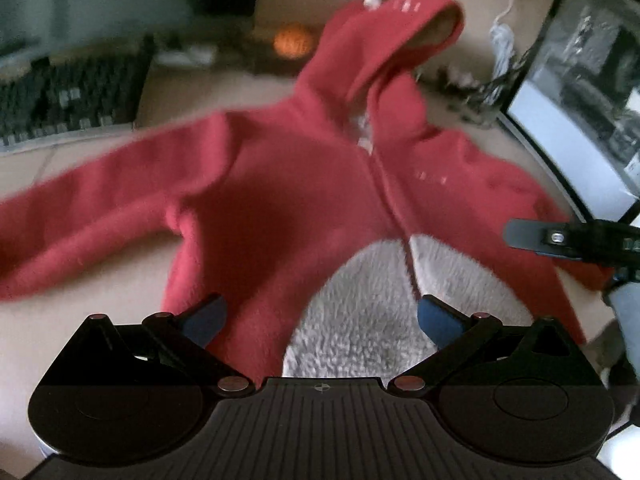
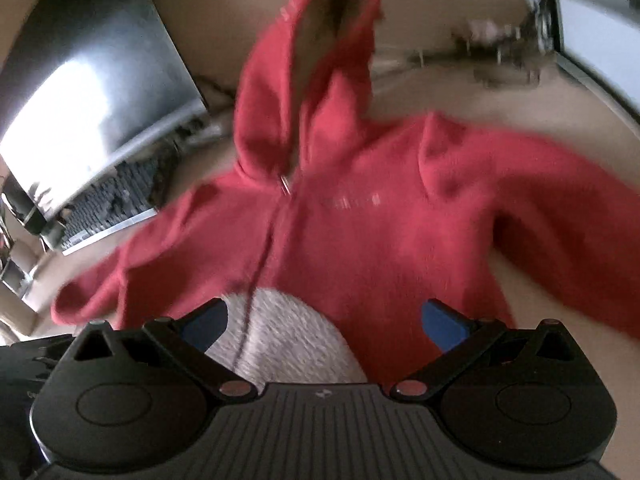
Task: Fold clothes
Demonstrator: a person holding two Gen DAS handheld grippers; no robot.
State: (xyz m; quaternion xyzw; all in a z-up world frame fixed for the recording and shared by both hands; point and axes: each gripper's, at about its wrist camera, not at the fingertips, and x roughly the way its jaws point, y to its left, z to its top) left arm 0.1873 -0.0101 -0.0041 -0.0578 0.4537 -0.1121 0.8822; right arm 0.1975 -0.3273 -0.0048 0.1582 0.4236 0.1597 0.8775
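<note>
A red hooded jacket (image 1: 288, 200) lies front-up and spread flat on the beige table (image 1: 100, 320), hood at the far end, sleeves out to left and right, a white fleecy belly patch (image 1: 360, 312) at the near hem; the left gripper (image 1: 320, 316) hangs over that near hem with its blue-padded fingers wide apart, holding nothing; the right gripper (image 2: 324, 320) is likewise spread wide and empty above the hem; a keyboard (image 1: 68, 96) sits far left, a monitor (image 1: 580, 92) far right.
</note>
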